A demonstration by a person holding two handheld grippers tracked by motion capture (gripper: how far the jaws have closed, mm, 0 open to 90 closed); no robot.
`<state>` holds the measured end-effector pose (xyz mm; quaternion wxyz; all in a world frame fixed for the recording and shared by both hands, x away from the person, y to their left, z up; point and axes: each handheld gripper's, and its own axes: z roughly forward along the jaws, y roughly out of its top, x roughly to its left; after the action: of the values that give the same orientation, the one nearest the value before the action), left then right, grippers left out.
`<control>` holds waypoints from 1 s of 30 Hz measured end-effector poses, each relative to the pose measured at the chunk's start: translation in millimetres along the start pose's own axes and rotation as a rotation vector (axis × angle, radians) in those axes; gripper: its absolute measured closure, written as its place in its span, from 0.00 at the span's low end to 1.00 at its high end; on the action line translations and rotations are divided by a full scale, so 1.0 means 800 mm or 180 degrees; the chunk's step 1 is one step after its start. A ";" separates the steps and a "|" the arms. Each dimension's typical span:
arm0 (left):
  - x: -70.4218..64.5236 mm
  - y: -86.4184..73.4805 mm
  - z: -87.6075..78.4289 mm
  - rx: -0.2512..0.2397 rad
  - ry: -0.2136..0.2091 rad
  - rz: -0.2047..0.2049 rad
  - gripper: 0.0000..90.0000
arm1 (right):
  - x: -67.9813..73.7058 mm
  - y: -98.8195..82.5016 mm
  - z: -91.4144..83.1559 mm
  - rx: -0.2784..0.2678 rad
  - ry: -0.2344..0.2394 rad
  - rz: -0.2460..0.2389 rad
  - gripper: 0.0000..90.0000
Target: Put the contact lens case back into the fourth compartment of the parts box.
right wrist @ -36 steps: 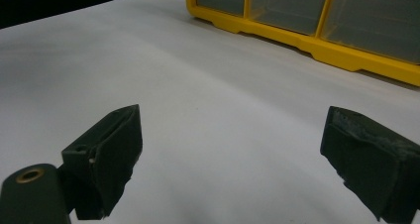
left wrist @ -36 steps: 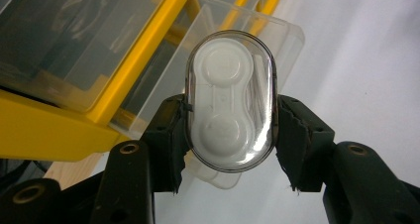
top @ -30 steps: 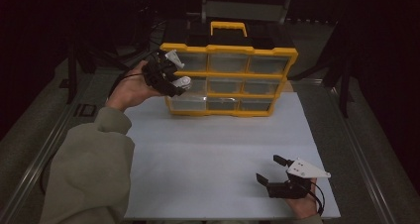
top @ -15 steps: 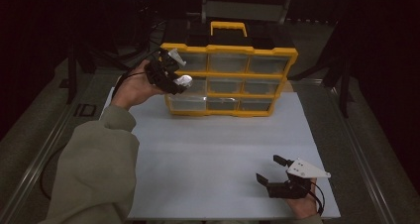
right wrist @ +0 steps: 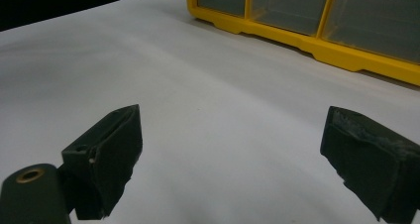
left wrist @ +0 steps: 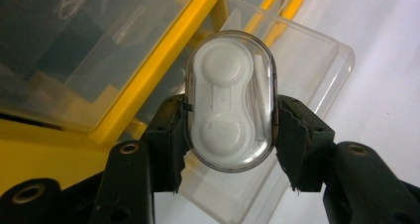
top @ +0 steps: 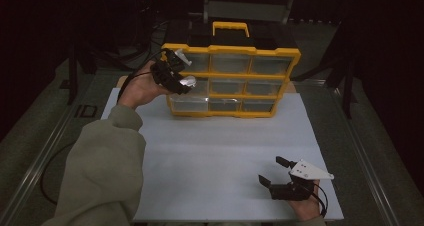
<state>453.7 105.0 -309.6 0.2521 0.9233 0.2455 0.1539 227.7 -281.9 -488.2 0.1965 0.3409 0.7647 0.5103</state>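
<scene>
L gripper clamps clear contact-lens case, held at yellow organizer, just over pulled-out clear drawer. Pick done; drop into drawer + shut it left. R gripper open, empty, resting on bench.

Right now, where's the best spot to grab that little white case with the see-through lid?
Across its narrow waist, one pad on each long side, just as the left gripper holds the white case. The case is a long oval, so its sides are closest together there and the pads sit flat. Its rounded ends would probably slip.
</scene>
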 end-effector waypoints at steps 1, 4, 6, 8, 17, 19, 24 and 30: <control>0.000 0.001 0.001 0.0003 -0.0001 -0.0004 0.55 | 0.000 0.000 0.000 -0.0001 0.0000 0.0002 0.10; 0.001 0.003 0.004 0.0035 0.0004 -0.0005 0.55 | 0.000 0.000 0.000 -0.0008 0.0001 0.0017 0.10; 0.001 0.004 0.006 0.0049 0.0004 -0.0017 0.55 | 0.000 0.000 0.000 -0.0004 0.0002 0.0005 0.10; 0.001 0.005 0.009 0.0057 0.0004 -0.0036 0.55 | 0.000 0.000 0.000 -0.0007 0.0005 0.0007 0.10; -0.001 0.004 0.009 0.0003 0.0191 -0.0131 0.17 | -0.001 0.000 0.000 -0.0004 0.0003 0.0011 0.10; -0.002 0.004 0.007 -0.0004 0.0241 -0.0148 0.09 | 0.000 0.000 0.000 -0.0008 0.0001 0.0009 0.10; -0.003 -0.002 -0.002 -0.0085 0.0239 -0.0199 0.00 | 0.000 0.000 -0.001 -0.0013 0.0000 0.0006 0.10; -0.011 -0.022 -0.011 -0.0136 0.0349 -0.0266 0.00 | 0.000 0.001 -0.001 -0.0009 -0.0003 0.0023 0.10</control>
<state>435.9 116.9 -313.4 0.2641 0.8969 0.2938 0.1988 227.3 -281.8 -487.6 0.1955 0.3435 0.7627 0.5120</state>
